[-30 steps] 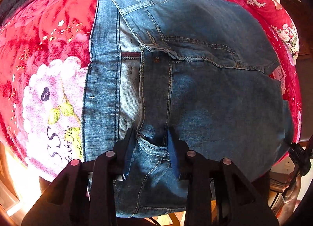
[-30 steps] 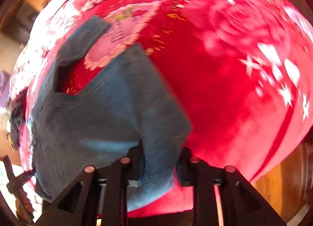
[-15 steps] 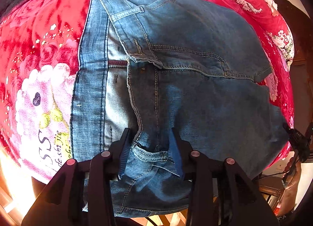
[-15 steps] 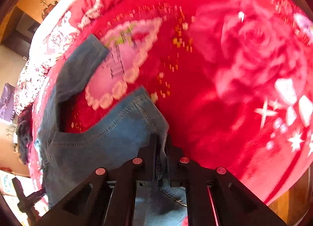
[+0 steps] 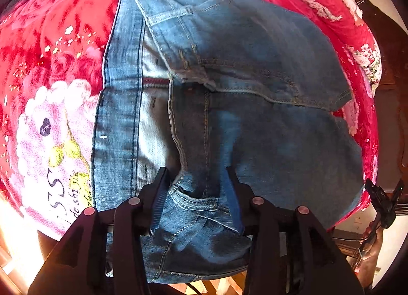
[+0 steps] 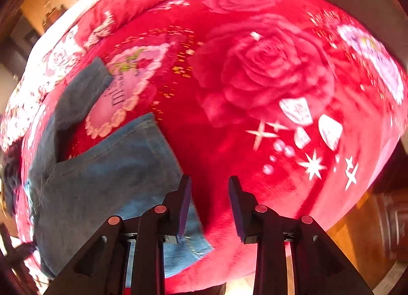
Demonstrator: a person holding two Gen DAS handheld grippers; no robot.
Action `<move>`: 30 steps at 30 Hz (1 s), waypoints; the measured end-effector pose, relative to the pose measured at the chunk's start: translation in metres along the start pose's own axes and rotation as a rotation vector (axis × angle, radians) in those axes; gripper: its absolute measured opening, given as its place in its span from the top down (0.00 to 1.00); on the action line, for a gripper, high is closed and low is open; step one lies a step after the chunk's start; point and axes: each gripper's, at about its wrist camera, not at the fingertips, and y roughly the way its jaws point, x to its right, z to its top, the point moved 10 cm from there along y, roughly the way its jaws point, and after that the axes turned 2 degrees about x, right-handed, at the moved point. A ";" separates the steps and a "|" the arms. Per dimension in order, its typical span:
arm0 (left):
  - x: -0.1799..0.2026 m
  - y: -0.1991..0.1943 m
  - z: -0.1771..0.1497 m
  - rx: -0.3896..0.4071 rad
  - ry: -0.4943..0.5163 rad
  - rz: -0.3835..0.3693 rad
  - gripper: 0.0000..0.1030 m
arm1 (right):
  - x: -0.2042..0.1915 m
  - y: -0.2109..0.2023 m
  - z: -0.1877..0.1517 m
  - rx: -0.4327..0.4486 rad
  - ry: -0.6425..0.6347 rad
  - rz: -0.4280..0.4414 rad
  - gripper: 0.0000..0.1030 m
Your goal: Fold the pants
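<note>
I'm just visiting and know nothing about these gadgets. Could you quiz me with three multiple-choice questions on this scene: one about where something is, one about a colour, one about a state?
1. Where do the jeans lie?
A. on a bare wooden floor
B. on the blanket
C. on a hanger

2. What is the blanket's main colour?
A. red
B. green
C. grey

3. What is between the right gripper jaws?
A. a folded trouser leg
B. a belt
C. no denim, only blanket behind

Answers:
1 B, blanket shows all round the denim.
2 A, red with pink roses.
3 C, the jaws are opening and the trouser leg lies beside the left one.
</note>
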 end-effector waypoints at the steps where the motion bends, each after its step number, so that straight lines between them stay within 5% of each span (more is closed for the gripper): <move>1: 0.002 -0.008 0.008 0.018 -0.001 -0.017 0.60 | -0.013 0.001 0.006 0.002 -0.016 0.027 0.69; 9: -0.020 -0.020 0.102 0.073 -0.192 -0.105 0.45 | -0.132 0.071 0.097 -0.072 -0.009 0.216 0.48; 13: -0.035 0.009 0.123 0.014 -0.336 -0.120 0.44 | -0.166 0.134 0.134 -0.111 0.069 0.191 0.48; 17: -0.026 0.036 0.125 -0.024 -0.324 -0.067 0.45 | -0.175 0.181 0.149 -0.139 0.130 0.125 0.46; 18: -0.021 0.040 0.125 -0.026 -0.303 -0.042 0.45 | -0.180 0.186 0.154 -0.125 0.112 0.113 0.46; 19: -0.020 0.044 0.126 -0.026 -0.278 -0.017 0.46 | -0.186 0.187 0.159 -0.107 0.071 0.102 0.64; 20: -0.018 0.046 0.128 -0.017 -0.251 0.011 0.55 | -0.192 0.187 0.162 -0.106 0.024 0.103 0.93; 23: -0.019 0.051 0.131 0.003 -0.170 0.088 0.66 | -0.189 0.171 0.181 -0.027 0.004 0.128 0.95; 25: -0.023 0.055 0.132 0.005 -0.161 0.098 0.69 | -0.162 0.179 0.182 -0.065 0.038 0.072 0.95; 30: -0.032 0.030 0.150 -0.009 -0.201 -0.002 0.73 | -0.154 0.175 0.194 -0.058 -0.006 0.024 0.86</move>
